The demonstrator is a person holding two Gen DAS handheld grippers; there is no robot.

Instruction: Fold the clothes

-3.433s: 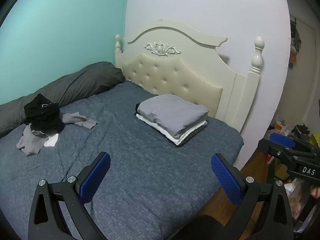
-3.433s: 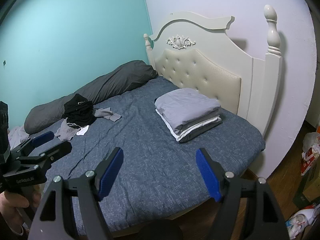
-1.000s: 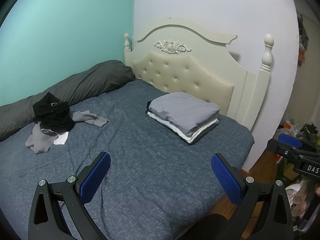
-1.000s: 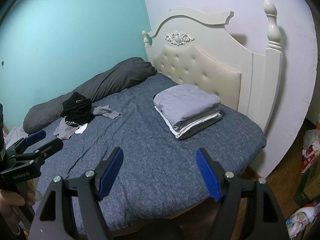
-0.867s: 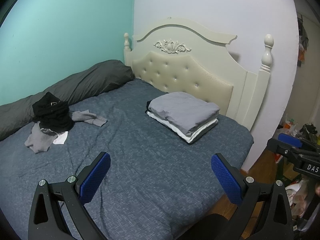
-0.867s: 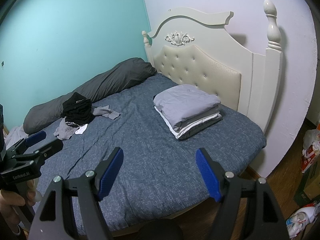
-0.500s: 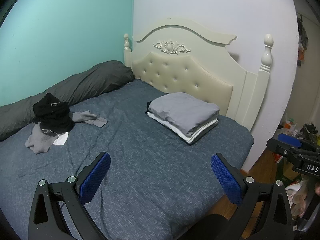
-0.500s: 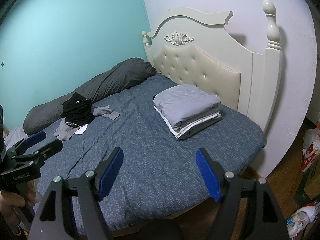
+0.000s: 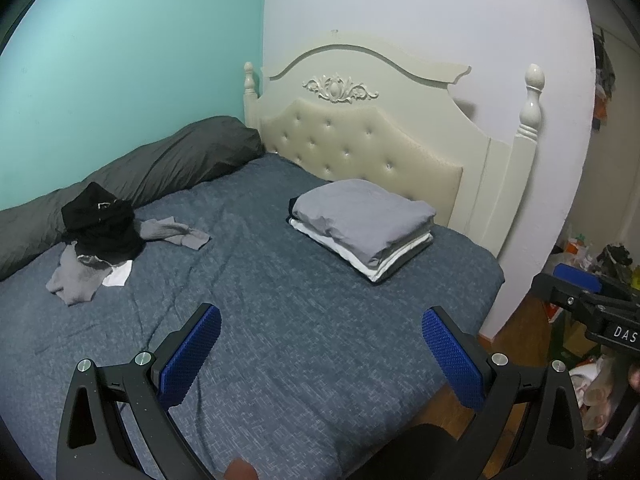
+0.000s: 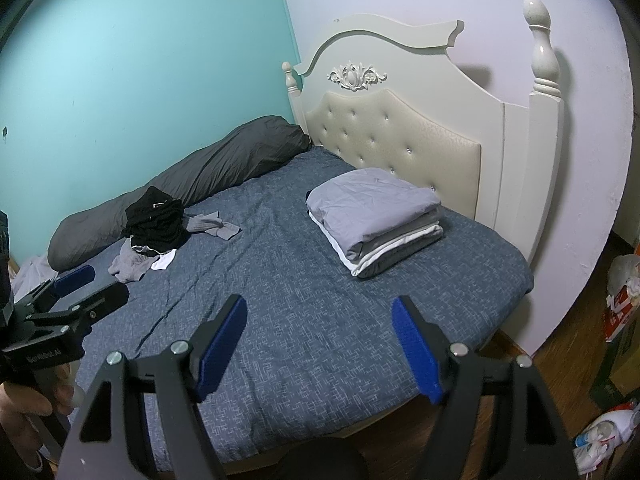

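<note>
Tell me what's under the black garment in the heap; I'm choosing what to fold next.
Under the black garment, grey clothes and a white piece stick out. Anything else is covered.

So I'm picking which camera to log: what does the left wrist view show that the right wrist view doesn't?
Only the left wrist view: the right gripper seen from the side, before floor clutter.
Only the right wrist view: the left gripper and the hand holding it.
Both: the bed, folded stack, unfolded clothes pile, grey bolster, headboard.

folded stack [image 9: 362,226], crumpled pile [image 9: 100,236] apart
</note>
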